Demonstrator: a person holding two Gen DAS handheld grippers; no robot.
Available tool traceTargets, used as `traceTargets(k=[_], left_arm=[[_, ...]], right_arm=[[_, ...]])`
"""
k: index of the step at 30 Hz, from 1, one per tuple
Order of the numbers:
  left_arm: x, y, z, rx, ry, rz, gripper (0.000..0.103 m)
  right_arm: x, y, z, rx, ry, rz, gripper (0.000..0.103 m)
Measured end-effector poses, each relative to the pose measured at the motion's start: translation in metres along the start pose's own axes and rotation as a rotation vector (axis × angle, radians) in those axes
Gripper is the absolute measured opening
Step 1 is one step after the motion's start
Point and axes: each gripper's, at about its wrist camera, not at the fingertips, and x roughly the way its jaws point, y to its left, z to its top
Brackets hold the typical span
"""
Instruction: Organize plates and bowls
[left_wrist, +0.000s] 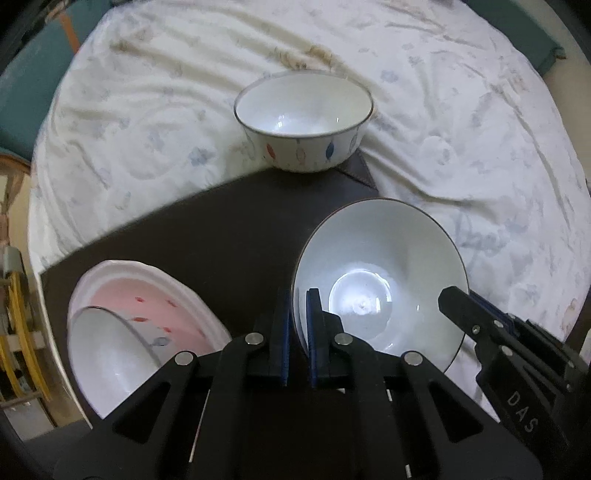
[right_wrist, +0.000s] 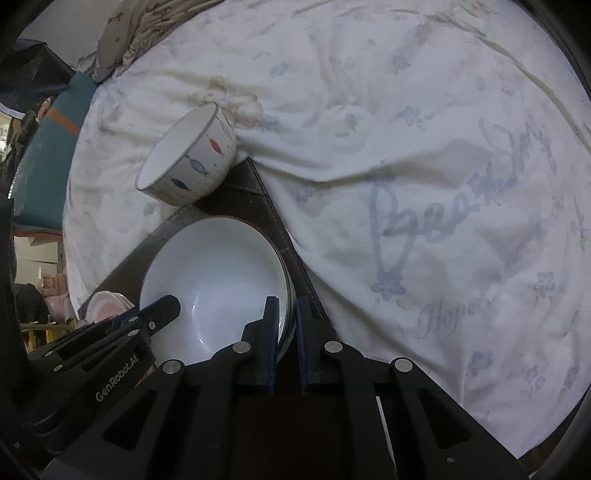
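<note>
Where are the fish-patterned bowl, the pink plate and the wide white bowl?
fish-patterned bowl (left_wrist: 295, 155), left wrist view, on its outer wall.
pink plate (left_wrist: 159, 299), left wrist view, on its pink inside.
wide white bowl (right_wrist: 221, 273), right wrist view, on its inner wall.

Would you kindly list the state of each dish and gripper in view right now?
Wide white bowl: upright on the dark mat, rim clamped by both grippers on opposite sides.
Fish-pattern bowl: upright, empty, at the mat's far corner, untouched.
Pink plate: on the mat, a small bowl resting in it.
Left gripper: shut on the wide bowl's rim.
Right gripper: shut on the opposite rim.
</note>
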Motion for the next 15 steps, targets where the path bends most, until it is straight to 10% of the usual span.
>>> traceTargets(k=[15], left_arm=[[-0.098, 0.074, -0.032, -0.011, -0.203, -0.068, 0.007]], right_arm=[[-0.067, 0.066, -0.017, -0.108, -0.139, 0.089, 0.01]])
